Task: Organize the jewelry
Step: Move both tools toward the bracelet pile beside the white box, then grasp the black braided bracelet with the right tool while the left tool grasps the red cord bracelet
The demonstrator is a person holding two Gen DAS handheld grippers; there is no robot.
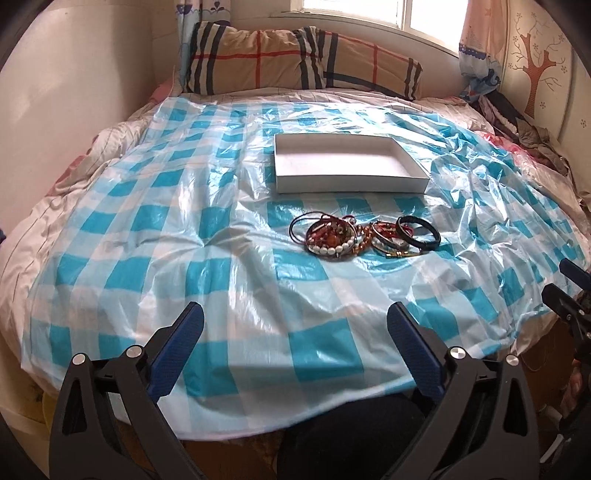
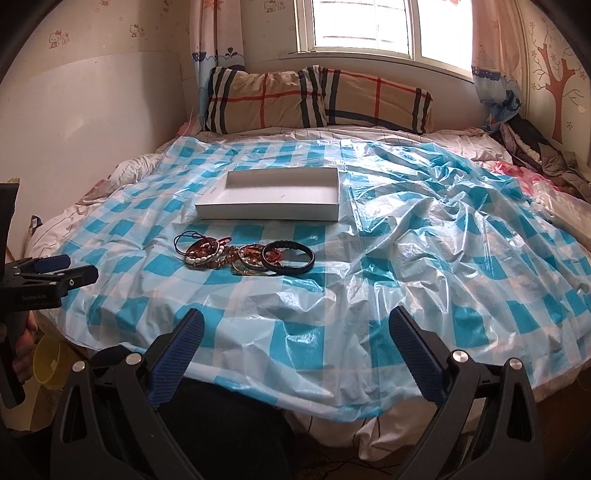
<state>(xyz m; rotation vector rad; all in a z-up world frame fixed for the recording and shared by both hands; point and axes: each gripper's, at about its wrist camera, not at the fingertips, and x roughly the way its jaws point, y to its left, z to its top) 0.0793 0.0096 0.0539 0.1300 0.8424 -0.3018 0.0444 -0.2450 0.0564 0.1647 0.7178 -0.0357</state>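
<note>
Your left gripper (image 1: 295, 314) and right gripper (image 2: 295, 321) both gape wide, holding nothing. One shallow white cardboard box (image 1: 351, 162) sits on the blue-checked plastic sheet (image 1: 147, 240); one tangled heap of bracelets (image 1: 364, 236), too overlapped to count, lies just before it.

a home bedroom: bed (image 2: 406, 369), plaid pillows (image 2: 317, 99), curtained window (image 2: 369, 26).
</note>
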